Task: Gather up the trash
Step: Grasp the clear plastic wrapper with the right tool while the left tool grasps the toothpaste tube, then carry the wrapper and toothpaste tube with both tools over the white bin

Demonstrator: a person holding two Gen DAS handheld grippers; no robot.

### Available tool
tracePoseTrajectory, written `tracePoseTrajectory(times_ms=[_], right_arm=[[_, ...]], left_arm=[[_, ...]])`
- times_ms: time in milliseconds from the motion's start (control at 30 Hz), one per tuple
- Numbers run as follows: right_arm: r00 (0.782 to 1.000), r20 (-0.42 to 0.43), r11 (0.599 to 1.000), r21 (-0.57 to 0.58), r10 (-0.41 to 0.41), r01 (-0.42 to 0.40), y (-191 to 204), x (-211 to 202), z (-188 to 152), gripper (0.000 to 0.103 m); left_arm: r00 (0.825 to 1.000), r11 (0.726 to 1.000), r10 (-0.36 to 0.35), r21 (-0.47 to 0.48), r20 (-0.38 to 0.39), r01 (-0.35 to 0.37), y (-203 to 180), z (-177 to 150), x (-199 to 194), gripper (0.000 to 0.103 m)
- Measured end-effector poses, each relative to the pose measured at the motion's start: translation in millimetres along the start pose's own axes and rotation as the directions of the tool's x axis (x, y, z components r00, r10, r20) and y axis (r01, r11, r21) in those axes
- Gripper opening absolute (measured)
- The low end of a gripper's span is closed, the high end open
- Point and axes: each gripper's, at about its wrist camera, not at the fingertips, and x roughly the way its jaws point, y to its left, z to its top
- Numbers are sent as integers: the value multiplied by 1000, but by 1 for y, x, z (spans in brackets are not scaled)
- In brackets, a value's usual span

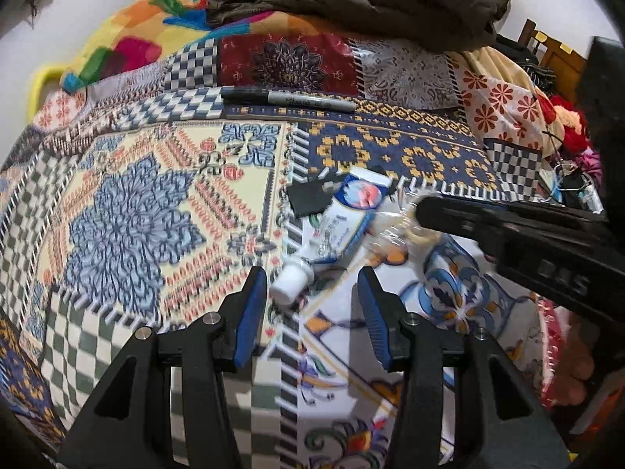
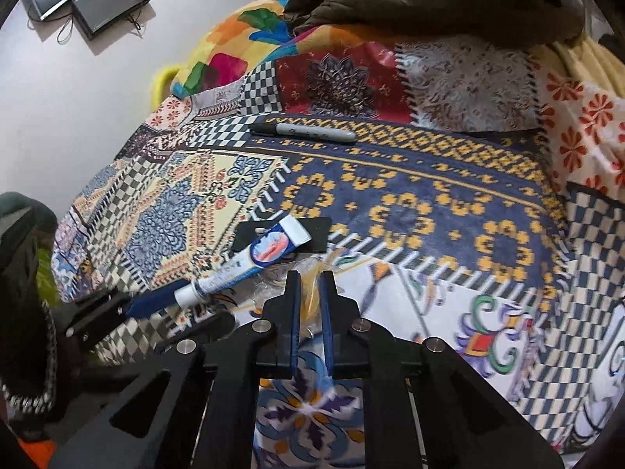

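Right under my right gripper (image 2: 310, 293), the clear crinkled wrapper (image 2: 312, 269) is pinched between closed fingers, mid-bedspread (image 2: 429, 203), ready to lift as trash. My left gripper (image 1: 312, 297) hangs open over the toothpaste tube (image 1: 336, 222) beside it.
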Motion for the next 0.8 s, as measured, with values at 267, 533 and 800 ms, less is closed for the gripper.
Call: tracePoseTrajectory(times_ms=[267,533,800], right_arm=[[998,35,998,-5,-58,58,-6,-21,-5,9],[996,53,997,-13,-71,71,1,-43,-7,9],[992,113,997,-54,-55,62,31,-90,-5,9]], left_arm=[[1000,1000,0,20,21,0,-4,3,4,19],[999,1000,-16,-17,41,17,-4,-7,-32,16],[994,999,4,-45,113,2,-1,-11,-103,16]])
